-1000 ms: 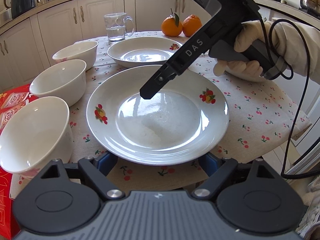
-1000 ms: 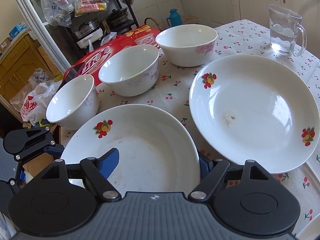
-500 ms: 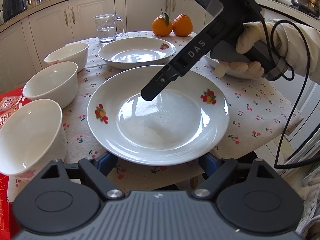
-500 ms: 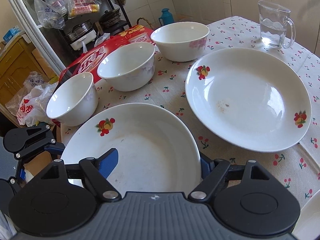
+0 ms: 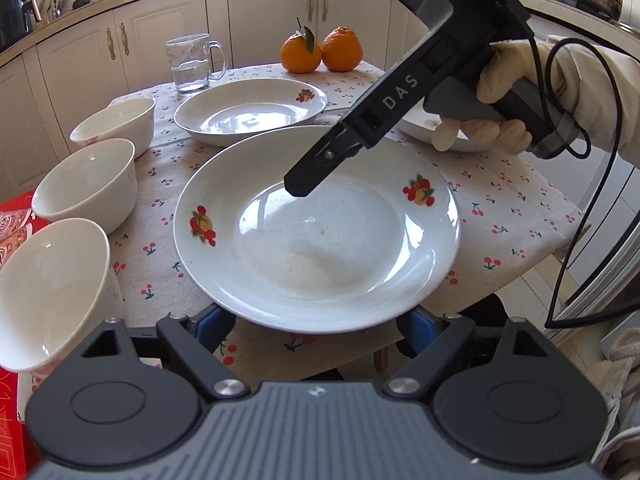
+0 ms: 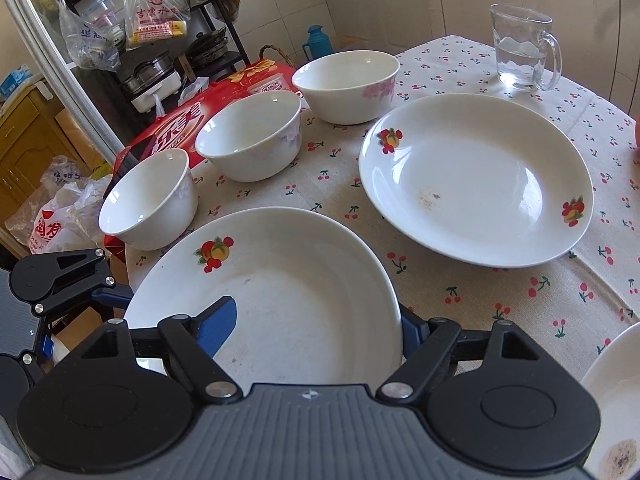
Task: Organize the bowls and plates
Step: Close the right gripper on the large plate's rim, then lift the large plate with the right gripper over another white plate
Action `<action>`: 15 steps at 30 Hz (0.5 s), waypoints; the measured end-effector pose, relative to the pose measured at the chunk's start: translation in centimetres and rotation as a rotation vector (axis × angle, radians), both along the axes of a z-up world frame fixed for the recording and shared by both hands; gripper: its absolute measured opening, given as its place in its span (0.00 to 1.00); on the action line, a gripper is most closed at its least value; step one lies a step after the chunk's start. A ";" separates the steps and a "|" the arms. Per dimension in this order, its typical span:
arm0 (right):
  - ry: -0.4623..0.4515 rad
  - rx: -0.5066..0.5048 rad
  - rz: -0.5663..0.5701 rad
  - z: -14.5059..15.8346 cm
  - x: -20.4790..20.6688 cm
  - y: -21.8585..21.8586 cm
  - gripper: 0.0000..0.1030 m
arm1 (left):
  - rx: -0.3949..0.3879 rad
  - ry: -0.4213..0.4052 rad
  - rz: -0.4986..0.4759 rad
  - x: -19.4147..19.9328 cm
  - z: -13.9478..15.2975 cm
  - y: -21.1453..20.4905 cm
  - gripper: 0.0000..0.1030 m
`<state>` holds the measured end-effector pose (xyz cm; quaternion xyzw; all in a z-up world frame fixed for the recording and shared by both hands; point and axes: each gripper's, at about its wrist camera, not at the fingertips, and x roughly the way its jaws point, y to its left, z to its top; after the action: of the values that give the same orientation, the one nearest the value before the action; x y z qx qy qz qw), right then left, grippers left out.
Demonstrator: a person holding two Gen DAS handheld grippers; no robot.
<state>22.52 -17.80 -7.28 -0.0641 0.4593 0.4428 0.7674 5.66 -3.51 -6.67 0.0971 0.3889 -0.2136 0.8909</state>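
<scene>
A white fruit-print plate (image 5: 320, 248) (image 6: 280, 300) hangs at the table's near edge. My left gripper (image 5: 316, 322) holds it; both fingers run under its near rim, pads hidden. My right gripper (image 6: 314, 320) straddles the far rim with jaws wide. Its upper finger (image 5: 308, 184) hovers over the well and the other is hidden below. A second fruit-print plate (image 5: 248, 114) (image 6: 476, 184) lies behind. A third plate (image 6: 616, 400) shows at the right edge. Three white bowls (image 5: 40, 292) (image 5: 88, 184) (image 5: 116, 120) line the left side.
A glass mug of water (image 5: 192, 64) and two oranges (image 5: 320, 50) stand at the far end of the cherry-print cloth (image 5: 500, 200). A red box (image 6: 180, 128) lies beyond the bowls. The right gripper's cable (image 5: 560, 280) hangs off the table's right corner.
The near plate has swung right, away from the bowls, staying fixed before my left gripper. My right gripper followed it. The bowls, mug and far plate drifted left in the left wrist view.
</scene>
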 end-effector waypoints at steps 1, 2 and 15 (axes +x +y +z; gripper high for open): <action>-0.003 0.003 -0.004 0.1 -0.1 -0.2 0.83 | 0.002 -0.002 -0.007 0.1 0.1 -0.1 0.84; -0.005 0.006 -0.009 0.3 -0.2 -0.4 0.83 | 0.003 -0.003 -0.012 0.2 0.3 -0.2 0.84; -0.051 0.037 -0.114 2.2 -0.8 -4.6 0.83 | 0.008 -0.015 -0.119 1.8 1.9 -2.7 0.84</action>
<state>21.76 -22.37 -5.13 -0.0350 0.4341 0.4050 0.8040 7.50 -6.24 -4.76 0.1254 0.3766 -0.2640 0.8790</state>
